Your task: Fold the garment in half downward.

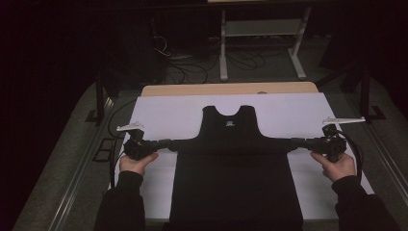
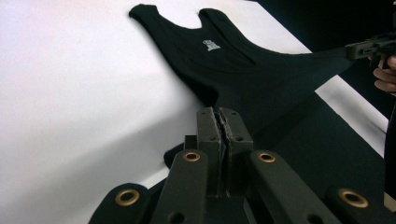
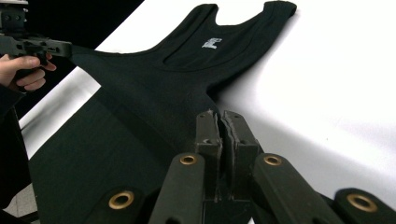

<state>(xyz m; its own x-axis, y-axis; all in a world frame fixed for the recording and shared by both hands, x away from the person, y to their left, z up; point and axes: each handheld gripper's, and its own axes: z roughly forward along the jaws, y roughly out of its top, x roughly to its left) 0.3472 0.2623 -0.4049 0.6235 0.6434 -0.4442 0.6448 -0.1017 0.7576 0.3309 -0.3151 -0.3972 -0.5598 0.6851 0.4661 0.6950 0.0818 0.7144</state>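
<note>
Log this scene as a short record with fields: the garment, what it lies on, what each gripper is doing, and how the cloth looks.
garment: black sleeveless fabric top with a small white mark below the neckline
surface: white sheet over a light wooden table
left gripper: jaws shut on the top's left side, under the armhole
right gripper: jaws shut on the top's right side, under the armhole
cloth state: pulled taut between the two grippers, neckline end lying flat on the sheet, hem toward the person
</note>
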